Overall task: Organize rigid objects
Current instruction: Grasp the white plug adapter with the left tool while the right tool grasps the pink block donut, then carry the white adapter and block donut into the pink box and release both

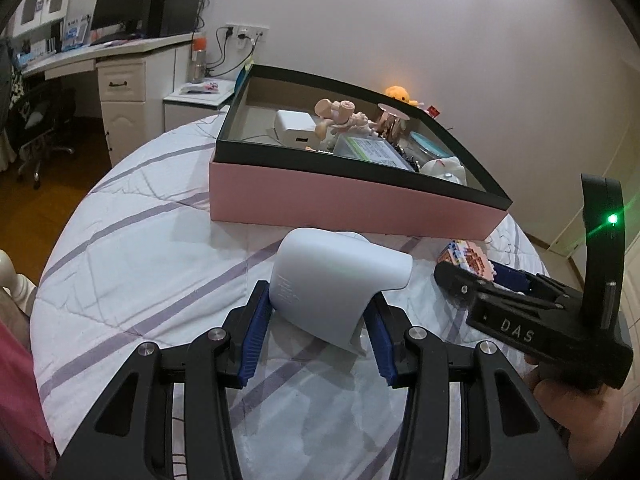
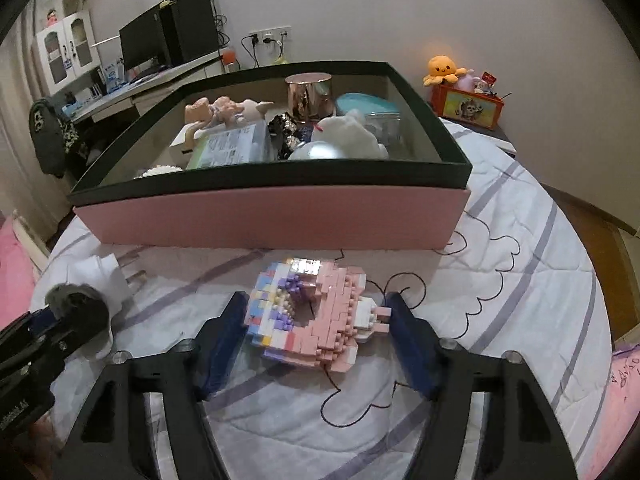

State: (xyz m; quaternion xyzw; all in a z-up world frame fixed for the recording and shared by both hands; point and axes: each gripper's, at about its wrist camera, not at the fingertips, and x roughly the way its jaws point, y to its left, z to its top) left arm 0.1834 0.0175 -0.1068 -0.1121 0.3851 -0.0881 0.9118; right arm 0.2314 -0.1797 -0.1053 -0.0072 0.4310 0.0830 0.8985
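Left gripper [image 1: 318,316] clamped on white plug [image 1: 336,276]; right gripper [image 2: 316,340] open around block model [image 2: 308,312] on bed [image 2: 520,280], near box [image 2: 272,216].

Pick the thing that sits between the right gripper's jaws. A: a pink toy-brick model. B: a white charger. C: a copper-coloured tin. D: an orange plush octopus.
A: the pink toy-brick model lies on the quilt between the right gripper jaws.

The letters "DAS" stand in pale print on the black body of the right claw [image 1: 476,280], seen to the right of the left claw [image 1: 316,320]. Nothing else reads clearly.
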